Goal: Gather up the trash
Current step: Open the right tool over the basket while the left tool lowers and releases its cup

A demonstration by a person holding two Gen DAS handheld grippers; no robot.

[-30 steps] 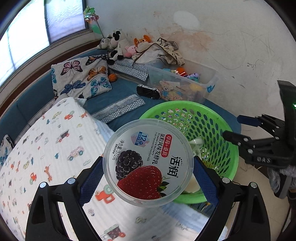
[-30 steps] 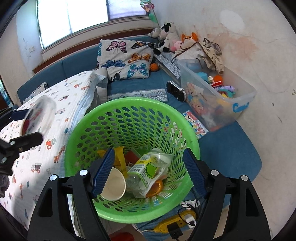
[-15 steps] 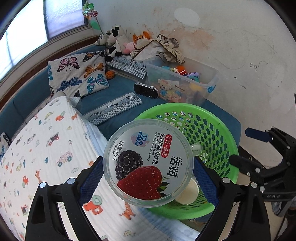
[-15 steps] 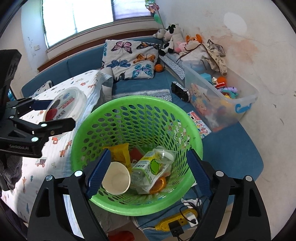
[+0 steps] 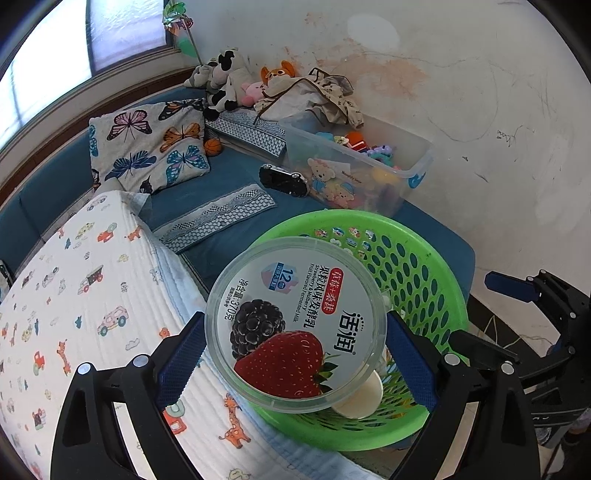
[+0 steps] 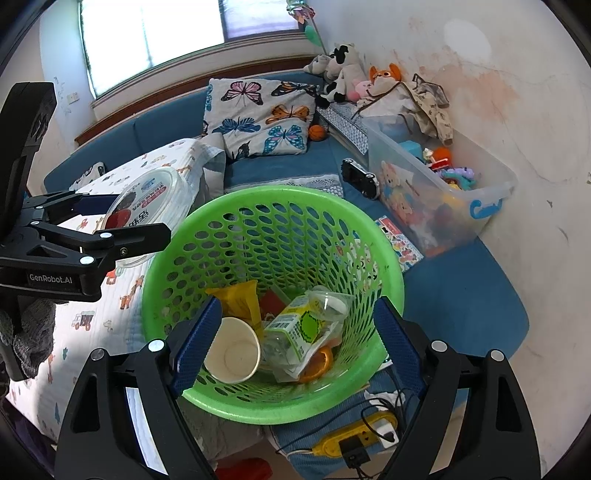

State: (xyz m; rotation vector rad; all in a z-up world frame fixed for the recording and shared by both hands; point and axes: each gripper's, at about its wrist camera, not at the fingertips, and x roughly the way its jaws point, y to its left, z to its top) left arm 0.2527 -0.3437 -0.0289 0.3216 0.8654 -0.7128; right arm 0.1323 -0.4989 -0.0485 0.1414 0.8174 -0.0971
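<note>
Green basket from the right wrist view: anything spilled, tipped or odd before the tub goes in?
Nothing has spilled. The green basket stands upright, with the paper cup and crushed bottle lying inside. The yogurt tub sits tilted in the left gripper, beside the rim, not over the opening.

Setting: a home, most likely a child's bedroom or playroom. Evidence: a blue cushioned bench point(image 6: 280, 166) runs below a window point(image 6: 155, 33). At 12 o'clock lies a butterfly-print pillow point(image 6: 258, 114). At 1 o'clock sit plush toys point(image 6: 343, 74); at 2 o'clock stands a clear toy bin point(image 6: 443, 192). At 9 o'clock lies a cartoon-print quilt point(image 5: 81, 295). The wall point(image 5: 461, 92) is stained and scribbled.
</note>
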